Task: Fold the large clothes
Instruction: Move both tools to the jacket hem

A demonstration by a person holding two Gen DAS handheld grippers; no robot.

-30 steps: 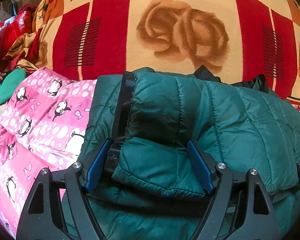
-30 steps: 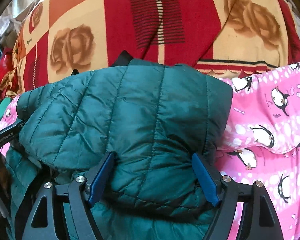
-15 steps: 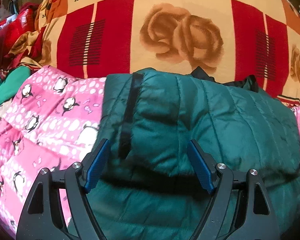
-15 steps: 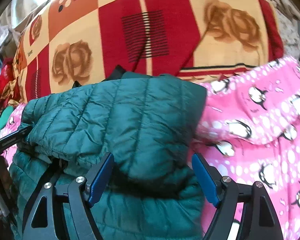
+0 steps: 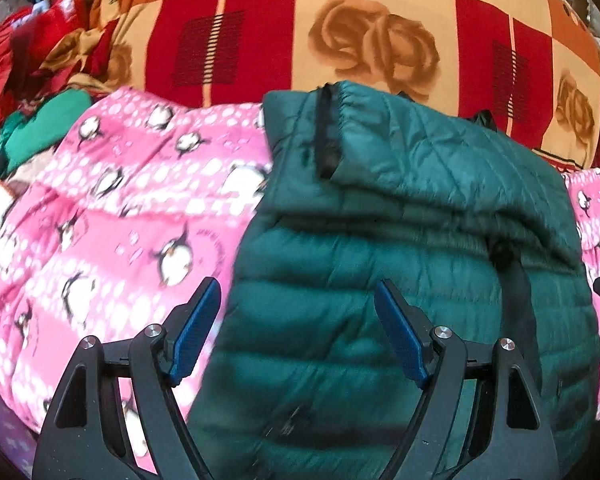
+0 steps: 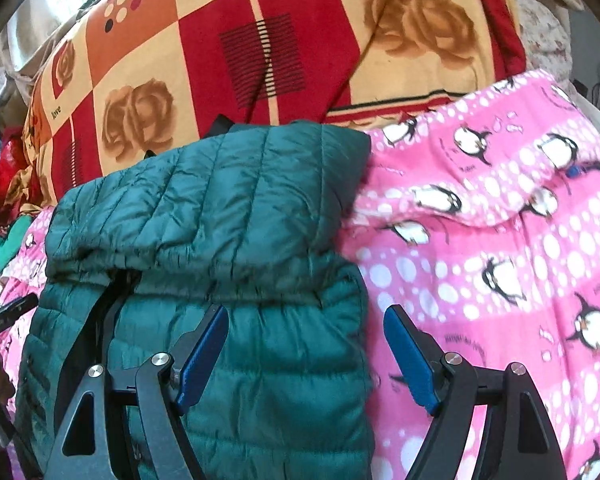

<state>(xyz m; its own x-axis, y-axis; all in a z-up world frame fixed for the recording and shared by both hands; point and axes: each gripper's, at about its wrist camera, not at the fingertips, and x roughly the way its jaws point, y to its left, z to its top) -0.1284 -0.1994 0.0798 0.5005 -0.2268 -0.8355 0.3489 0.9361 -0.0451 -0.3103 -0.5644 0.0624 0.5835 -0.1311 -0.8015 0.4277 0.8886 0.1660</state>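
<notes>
Pink penguin-print bedding [image 5: 112, 216] [image 6: 500, 240] covers the surface under both tools. Left gripper [image 5: 298, 334] stands wide apart and holds nothing, its right finger over the folded green quilted jacket [image 5: 400, 248] [image 6: 228, 216], its left finger over the pink cloth; the right gripper [image 6: 306, 354] is also wide and free, straddling the jacket's right edge. Beyond the jacket, ahead of both tools, lies a red and orange rose-patterned blanket [image 5: 372, 36] [image 6: 300, 40].
</notes>
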